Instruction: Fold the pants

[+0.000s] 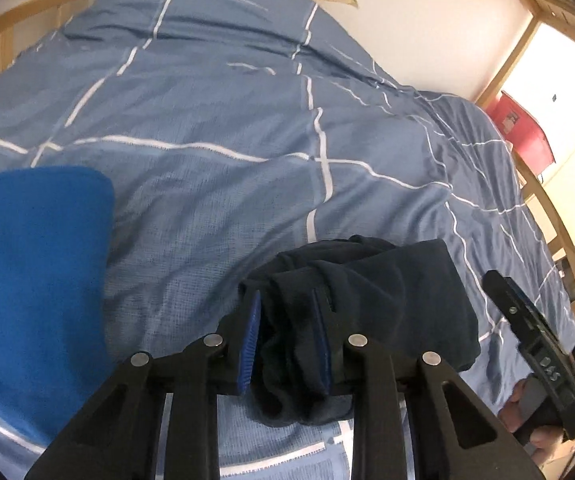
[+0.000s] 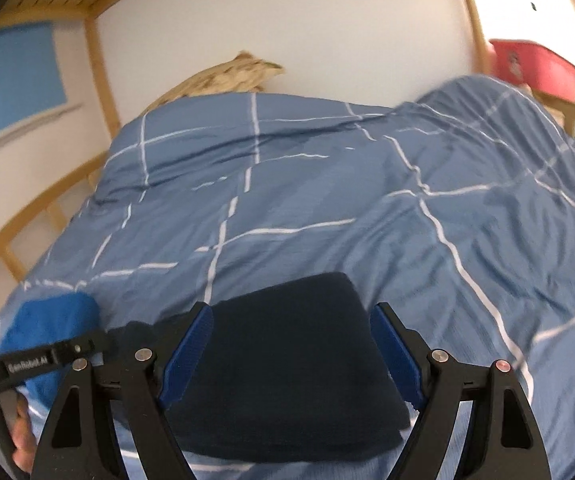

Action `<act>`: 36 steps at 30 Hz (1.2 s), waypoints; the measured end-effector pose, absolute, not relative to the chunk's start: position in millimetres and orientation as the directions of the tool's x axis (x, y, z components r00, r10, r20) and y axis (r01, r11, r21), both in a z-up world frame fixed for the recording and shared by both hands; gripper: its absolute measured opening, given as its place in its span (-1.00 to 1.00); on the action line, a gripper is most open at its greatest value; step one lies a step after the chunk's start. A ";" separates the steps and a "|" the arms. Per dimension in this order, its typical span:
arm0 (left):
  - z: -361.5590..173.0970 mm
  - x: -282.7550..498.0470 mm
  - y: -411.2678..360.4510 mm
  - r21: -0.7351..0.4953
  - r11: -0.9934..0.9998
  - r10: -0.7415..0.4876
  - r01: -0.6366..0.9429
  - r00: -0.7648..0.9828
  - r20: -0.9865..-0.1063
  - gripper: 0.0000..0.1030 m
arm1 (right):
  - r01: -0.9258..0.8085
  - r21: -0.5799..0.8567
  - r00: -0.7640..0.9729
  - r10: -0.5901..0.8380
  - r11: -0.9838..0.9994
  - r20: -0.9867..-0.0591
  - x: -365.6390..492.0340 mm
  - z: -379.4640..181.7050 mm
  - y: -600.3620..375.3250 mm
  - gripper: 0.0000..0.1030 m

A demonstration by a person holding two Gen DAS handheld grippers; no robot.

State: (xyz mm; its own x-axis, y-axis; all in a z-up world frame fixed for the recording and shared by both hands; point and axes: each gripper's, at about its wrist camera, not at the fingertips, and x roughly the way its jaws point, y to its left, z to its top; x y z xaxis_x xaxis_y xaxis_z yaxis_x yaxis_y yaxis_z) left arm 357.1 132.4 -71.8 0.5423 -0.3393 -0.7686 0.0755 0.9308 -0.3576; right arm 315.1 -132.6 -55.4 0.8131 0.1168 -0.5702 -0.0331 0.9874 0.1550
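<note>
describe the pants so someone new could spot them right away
Start at the bed with the light blue checked duvet. At its near edge lies a folded bundle, the pants. They are dark navy, almost black, unlike the bright blue towel to their left.

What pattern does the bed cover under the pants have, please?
The bed cover is blue with a white grid of lines, clearest in the left wrist view.
</note>
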 end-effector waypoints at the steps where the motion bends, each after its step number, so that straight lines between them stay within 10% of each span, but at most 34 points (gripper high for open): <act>1: -73.2 359.2 133.4 -0.371 0.926 -0.350 0.072 0.538 -0.767 -0.51 | -0.033 0.148 0.808 0.114 0.988 -0.578 318.9 -57.3 -132.0 0.59; 22: -78.3 369.8 133.6 -0.482 0.875 -0.441 0.050 0.496 -0.748 -0.57 | 0.006 0.146 0.761 0.090 0.989 -0.642 347.9 -75.8 -140.8 0.59; 24: -81.4 367.1 134.2 -0.458 0.889 -0.406 0.027 0.510 -0.758 -0.83 | 0.011 0.147 0.758 0.088 0.989 -0.646 348.5 -76.4 -141.3 0.59; 36: -86.4 350.5 125.3 -0.241 0.970 -0.188 -0.021 0.560 -0.807 -0.64 | 0.087 0.126 0.736 0.022 0.988 -0.677 351.3 -87.1 -162.2 0.59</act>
State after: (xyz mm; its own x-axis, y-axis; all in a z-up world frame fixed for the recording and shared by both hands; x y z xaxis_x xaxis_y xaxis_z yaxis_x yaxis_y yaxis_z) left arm 350.5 125.3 -86.4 0.5600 -0.1881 -0.8069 -0.0213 0.9703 -0.2409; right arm 351.3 -162.2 -87.1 0.7361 0.0215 -0.6766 0.0872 0.9881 0.1263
